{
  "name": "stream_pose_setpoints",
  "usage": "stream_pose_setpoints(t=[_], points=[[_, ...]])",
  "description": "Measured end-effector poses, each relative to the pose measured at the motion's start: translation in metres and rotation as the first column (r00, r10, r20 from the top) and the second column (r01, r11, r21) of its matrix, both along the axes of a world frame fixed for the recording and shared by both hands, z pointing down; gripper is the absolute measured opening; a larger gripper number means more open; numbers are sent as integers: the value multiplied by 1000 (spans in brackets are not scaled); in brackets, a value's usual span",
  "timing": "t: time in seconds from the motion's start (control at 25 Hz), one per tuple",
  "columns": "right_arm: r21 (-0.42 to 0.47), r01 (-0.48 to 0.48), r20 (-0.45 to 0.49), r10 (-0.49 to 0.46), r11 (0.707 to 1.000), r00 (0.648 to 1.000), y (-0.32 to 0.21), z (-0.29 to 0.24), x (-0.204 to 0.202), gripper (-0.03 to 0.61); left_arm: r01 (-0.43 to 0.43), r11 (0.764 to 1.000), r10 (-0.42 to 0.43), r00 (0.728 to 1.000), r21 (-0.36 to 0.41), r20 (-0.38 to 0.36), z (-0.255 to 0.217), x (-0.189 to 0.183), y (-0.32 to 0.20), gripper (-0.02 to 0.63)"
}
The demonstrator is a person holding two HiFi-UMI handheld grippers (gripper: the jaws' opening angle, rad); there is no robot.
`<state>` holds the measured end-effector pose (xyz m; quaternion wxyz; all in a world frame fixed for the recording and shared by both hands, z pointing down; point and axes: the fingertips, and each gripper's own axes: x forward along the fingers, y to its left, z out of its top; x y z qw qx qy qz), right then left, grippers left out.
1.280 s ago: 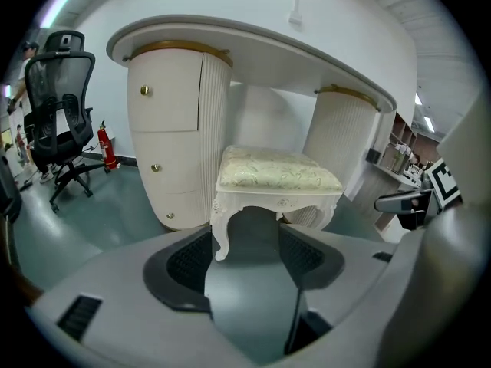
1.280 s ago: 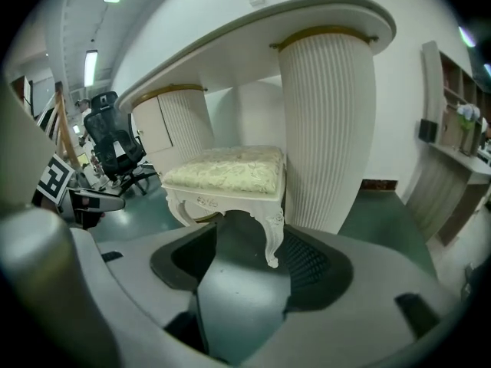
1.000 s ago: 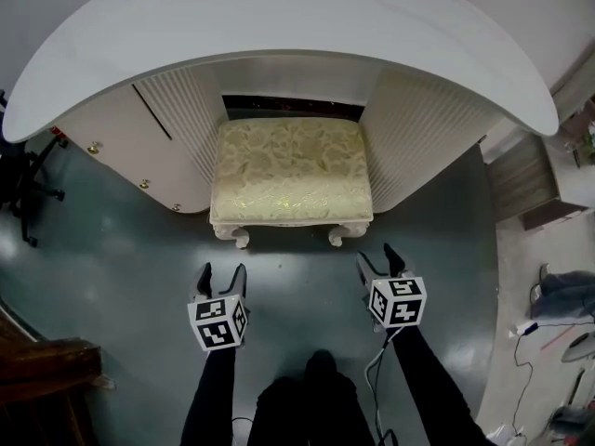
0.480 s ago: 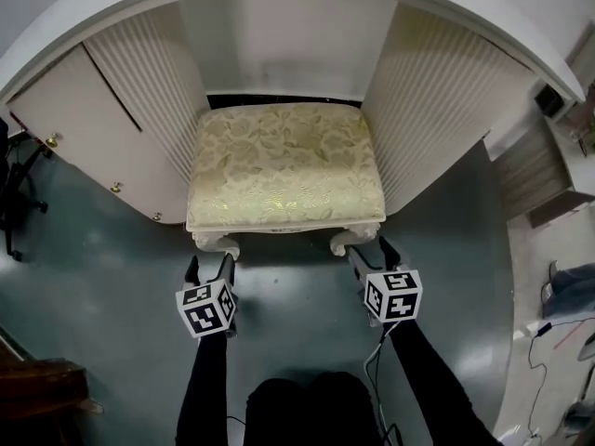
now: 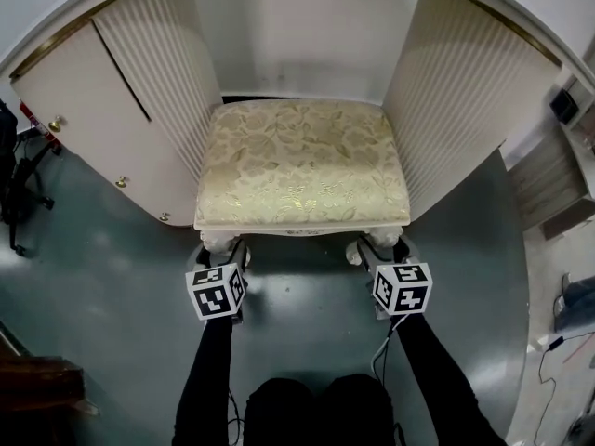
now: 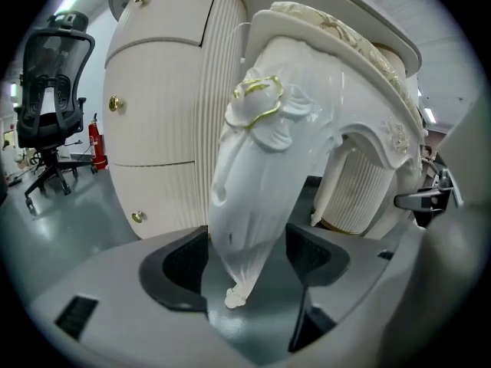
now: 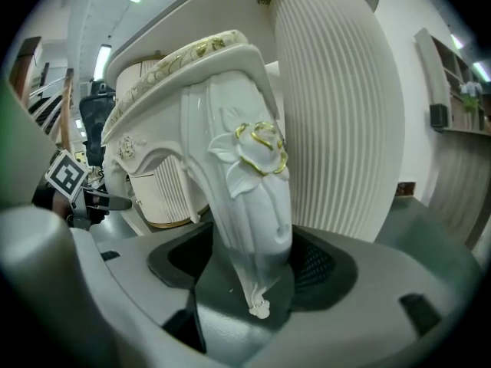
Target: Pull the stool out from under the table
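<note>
The stool (image 5: 302, 161) has a gold floral cushion and white carved legs, and it stands in the knee gap of the white table (image 5: 297, 35). In the head view my left gripper (image 5: 223, 254) is at the stool's front left leg (image 5: 216, 242) and my right gripper (image 5: 381, 251) at its front right leg (image 5: 358, 247). In the left gripper view that leg (image 6: 257, 190) stands between the jaws of my left gripper (image 6: 247, 259). In the right gripper view the other leg (image 7: 249, 198) stands inside my right gripper (image 7: 253, 263). Both pairs of jaws have just been opening and stand wide around the legs.
Ribbed white pedestals (image 5: 158, 72) (image 5: 465, 110) flank the stool closely on both sides. A cabinet door with brass knobs (image 5: 84, 128) lies left of it. A black office chair (image 5: 14, 175) stands at the far left, and a cable (image 5: 381, 360) trails from the right gripper over the grey-green floor.
Both grippers have moved forward and down from the open floor to the stool's front legs, which now sit between their jaws. The view has closed in on the stool.
</note>
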<state>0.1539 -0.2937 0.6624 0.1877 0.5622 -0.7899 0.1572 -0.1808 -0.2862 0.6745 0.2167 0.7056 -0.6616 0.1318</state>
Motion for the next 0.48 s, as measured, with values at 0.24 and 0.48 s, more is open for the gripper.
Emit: stream_pose_setpoints(t=[0.24, 0.48], points=[[43, -21, 7, 21, 999, 1000, -11, 1, 0, 279, -37, 999, 36, 999, 31, 22, -4, 1, -14, 327], [85, -32, -12, 33, 996, 999, -14, 0, 4, 222, -49, 997, 46, 998, 64, 43, -6, 2, -17, 213]])
